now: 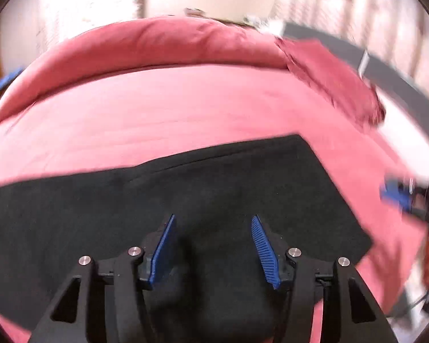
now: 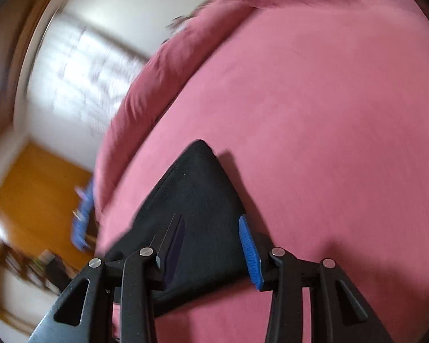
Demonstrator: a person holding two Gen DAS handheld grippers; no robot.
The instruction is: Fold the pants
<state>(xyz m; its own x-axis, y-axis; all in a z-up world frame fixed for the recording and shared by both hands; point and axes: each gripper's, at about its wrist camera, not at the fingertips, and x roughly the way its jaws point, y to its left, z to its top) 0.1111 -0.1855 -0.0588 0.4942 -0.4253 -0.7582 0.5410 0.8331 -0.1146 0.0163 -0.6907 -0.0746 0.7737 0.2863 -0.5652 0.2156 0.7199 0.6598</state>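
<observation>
Black pants [image 1: 203, 188] lie flat on a pink bedspread [image 1: 168, 105], folded into a wide band with a straight far edge. My left gripper [image 1: 213, 220] is open and hovers over the near middle of the pants, holding nothing. In the right wrist view a corner of the black pants [image 2: 203, 188] points away across the pink bedspread [image 2: 329, 114]. My right gripper [image 2: 211, 223] is open over that corner, jaws apart, holding nothing. The right gripper also shows blurred at the right edge of the left wrist view [image 1: 406, 197].
A pink pillow [image 1: 329, 77] lies at the far right of the bed, with a rolled pink bolster [image 1: 146, 43] along the far side. White walls and curtains stand behind. An orange wall or door [image 2: 34, 197] and blurred clutter lie left of the bed.
</observation>
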